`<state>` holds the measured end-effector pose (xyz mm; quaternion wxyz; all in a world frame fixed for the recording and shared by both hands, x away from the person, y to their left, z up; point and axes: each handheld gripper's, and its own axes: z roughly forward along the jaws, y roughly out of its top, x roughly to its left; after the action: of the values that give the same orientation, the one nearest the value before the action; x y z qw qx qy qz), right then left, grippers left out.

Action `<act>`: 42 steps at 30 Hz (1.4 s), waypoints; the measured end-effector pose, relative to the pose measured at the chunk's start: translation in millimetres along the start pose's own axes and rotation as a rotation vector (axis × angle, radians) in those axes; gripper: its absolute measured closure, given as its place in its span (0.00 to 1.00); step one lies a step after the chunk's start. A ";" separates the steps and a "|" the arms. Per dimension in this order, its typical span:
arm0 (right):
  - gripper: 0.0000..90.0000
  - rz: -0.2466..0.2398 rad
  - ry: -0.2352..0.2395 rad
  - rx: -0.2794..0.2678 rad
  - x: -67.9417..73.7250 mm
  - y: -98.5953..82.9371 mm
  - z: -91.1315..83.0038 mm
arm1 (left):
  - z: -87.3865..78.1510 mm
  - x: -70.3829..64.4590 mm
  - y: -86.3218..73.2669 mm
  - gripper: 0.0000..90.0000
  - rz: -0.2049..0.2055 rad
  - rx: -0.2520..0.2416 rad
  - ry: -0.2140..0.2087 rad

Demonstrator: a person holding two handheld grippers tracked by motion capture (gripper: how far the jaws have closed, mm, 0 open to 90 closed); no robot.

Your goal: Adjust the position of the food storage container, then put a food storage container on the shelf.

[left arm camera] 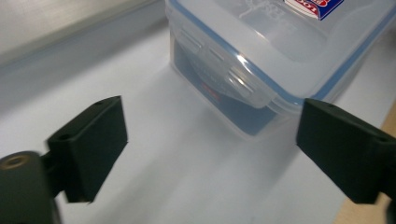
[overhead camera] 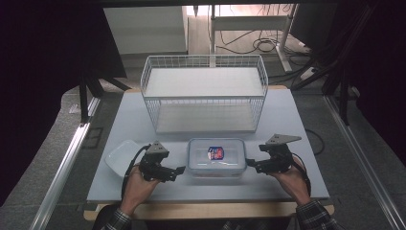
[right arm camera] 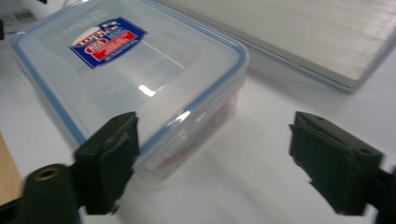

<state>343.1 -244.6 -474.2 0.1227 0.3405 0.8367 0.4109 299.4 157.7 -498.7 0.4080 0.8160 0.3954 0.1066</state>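
Two grippers flank one clear lidded container [overhead camera: 216, 157], and that symmetry tells you what the setup is for: your left gripper [overhead camera: 178, 170] sits just off its left end and your right gripper [overhead camera: 250, 164] just off its right end, so the short sides with the snap latches are what each set of jaws faces. The container lies flat on the pale table [overhead camera: 287, 120] near your edge, lid on with its blue seal and a red-and-blue label [overhead camera: 216, 153] on top, directly in front of the white wire basket [overhead camera: 204, 91] that stands farther back. Both sets of fingers are spread wide and hold nothing; in the left gripper view the latch tab [left arm camera: 233, 77] lies between and beyond the jaws, not yet touched, and in the right gripper view one jaw stands close against the container's near corner [right arm camera: 154, 154], though you cannot tell whether it makes contact. Wide jaws suit this, since a latch or an end wall needs room to enter before you close. A second clear piece, perhaps a lid or shallow tray [overhead camera: 122, 157], rests apart to the left of your left hand [overhead camera: 139, 184].
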 end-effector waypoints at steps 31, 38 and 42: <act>0.19 0.149 0.127 0.097 0.5 19.4 31.4 | 44.5 16.3 32.7 0.08 -0.121 0.032 -0.223; 0.21 0.244 0.205 0.130 -4.3 17.0 36.2 | 48.5 14.7 29.2 0.10 -0.162 0.076 -0.315; 0.27 0.296 0.254 0.151 -7.9 14.2 36.0 | 41.0 19.8 25.1 0.24 -0.218 0.076 -0.341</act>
<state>373.0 -222.1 -486.5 -0.0715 0.4133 0.8149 0.4001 347.0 139.5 -509.2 0.4470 0.7893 0.4105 -0.0929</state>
